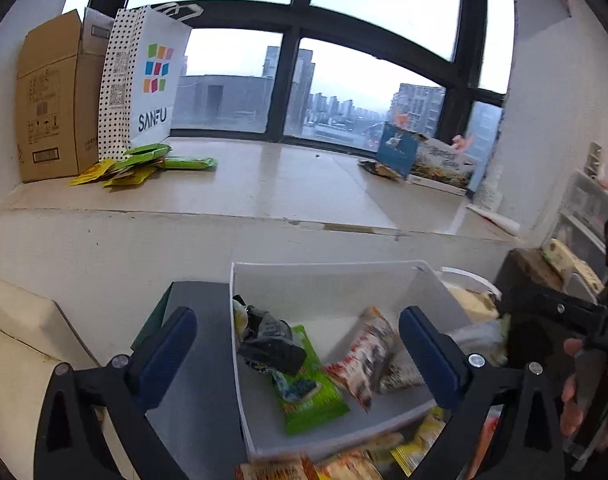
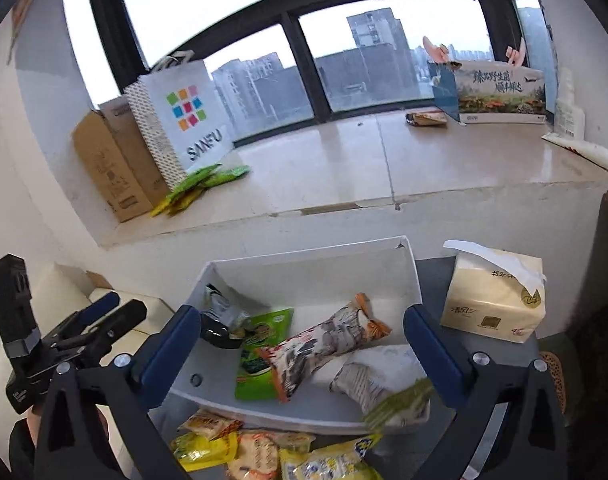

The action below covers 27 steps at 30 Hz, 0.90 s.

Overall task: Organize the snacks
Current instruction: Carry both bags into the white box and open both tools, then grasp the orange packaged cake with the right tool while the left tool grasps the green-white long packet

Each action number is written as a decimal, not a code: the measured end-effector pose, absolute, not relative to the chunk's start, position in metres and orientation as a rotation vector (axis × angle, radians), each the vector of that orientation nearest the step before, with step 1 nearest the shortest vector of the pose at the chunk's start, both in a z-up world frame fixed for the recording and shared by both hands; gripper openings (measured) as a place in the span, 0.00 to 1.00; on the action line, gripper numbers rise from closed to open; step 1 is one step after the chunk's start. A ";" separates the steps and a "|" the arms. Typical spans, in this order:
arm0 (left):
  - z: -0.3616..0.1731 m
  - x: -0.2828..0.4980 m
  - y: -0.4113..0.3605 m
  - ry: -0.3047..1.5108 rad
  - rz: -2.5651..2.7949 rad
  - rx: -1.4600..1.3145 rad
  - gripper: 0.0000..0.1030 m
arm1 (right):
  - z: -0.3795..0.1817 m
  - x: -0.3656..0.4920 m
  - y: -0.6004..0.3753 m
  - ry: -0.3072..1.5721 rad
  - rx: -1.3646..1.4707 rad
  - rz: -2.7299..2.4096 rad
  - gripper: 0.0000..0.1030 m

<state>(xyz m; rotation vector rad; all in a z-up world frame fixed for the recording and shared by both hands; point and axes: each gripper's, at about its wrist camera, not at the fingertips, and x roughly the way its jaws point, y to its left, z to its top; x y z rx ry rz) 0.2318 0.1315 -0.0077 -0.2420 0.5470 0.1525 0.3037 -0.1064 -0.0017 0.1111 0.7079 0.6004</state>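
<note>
**Snacks sat in the white bin, both grippers wide and empty**

Snacks lay in a white bin [image 2: 408, 276] on a dark tabletop. In the right wrist view a green packet [image 2: 264, 356] lay at the bin's 8 o'clock, with a long printed wrapper [image 2: 324, 340] slanting across its right edge toward 2 o'clock. A dark crumpled packet [image 2: 220, 312] sat at the bin's 10 o'clock corner, a pale striped packet [image 2: 368, 380] at 4 o'clock, and a blurred green packet [image 2: 400, 400] over the near rim at 5 o'clock. Loose yellow and orange snack packets [image 2: 264, 452] lay on the tabletop just outside the bin's 6 o'clock side.

The right gripper [image 2: 300, 348] hung over the bin with its jaws spread wide, holding nothing. The left gripper [image 1: 298, 354] was likewise spread wide and empty, its left finger [image 1: 166, 356] outside the bin's wall.

A tissue pack [image 2: 492, 300] stood at 3 o'clock beside the bin. On the windowsill [image 2: 344, 168] behind, green and yellow packets [image 2: 200, 188] lay heaped against a SANFU paper bag [image 2: 184, 120] and a cardboard box [image 2: 108, 168].
</note>
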 end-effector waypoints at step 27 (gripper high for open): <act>-0.051 0.058 0.038 0.608 -0.056 -0.200 1.00 | -0.081 0.103 -0.227 0.720 0.062 0.567 1.00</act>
